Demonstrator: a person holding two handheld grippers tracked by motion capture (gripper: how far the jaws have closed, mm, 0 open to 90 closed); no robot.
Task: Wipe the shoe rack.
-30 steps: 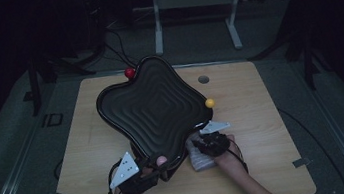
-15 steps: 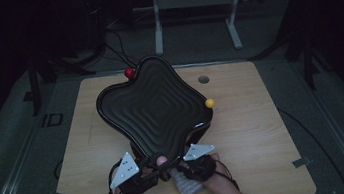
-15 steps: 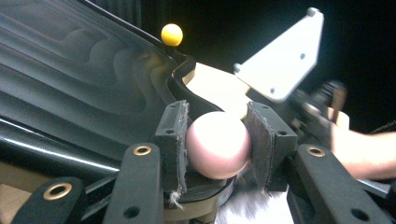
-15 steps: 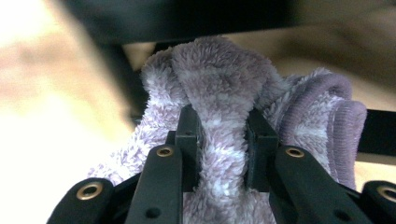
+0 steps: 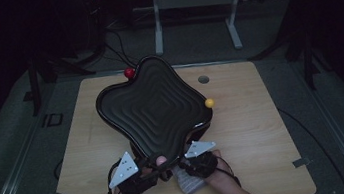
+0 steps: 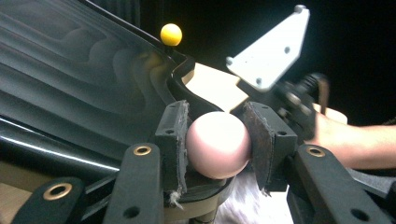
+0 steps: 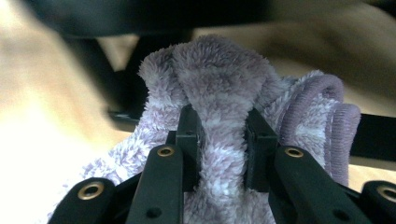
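Note:
A black wavy-edged tray [image 5: 153, 104] with stepped ridges tilts up over the wooden table [image 5: 265, 130]. It carries ball knobs at its corners: a red one [image 5: 129, 73], a yellow one [image 5: 209, 102] [image 6: 171, 34] and a pink one [image 5: 160, 161] [image 6: 218, 143]. My left gripper [image 5: 155, 169] [image 6: 215, 140] is shut on the pink knob at the tray's near corner. My right gripper [image 5: 189, 168] [image 7: 220, 128] is shut on a fluffy lilac cloth [image 5: 188, 181] [image 7: 219, 88] bunched just below the tray's near edge.
The table has a round hole [image 5: 203, 79] at its far side. A metal stand [image 5: 193, 8] and dark tripods stand on the floor behind it. Bare tabletop lies to the right and left of the tray.
My right gripper has moved left with the cloth, from the tray's right edge to beside the left gripper under its near corner. The left gripper still holds the pink knob.

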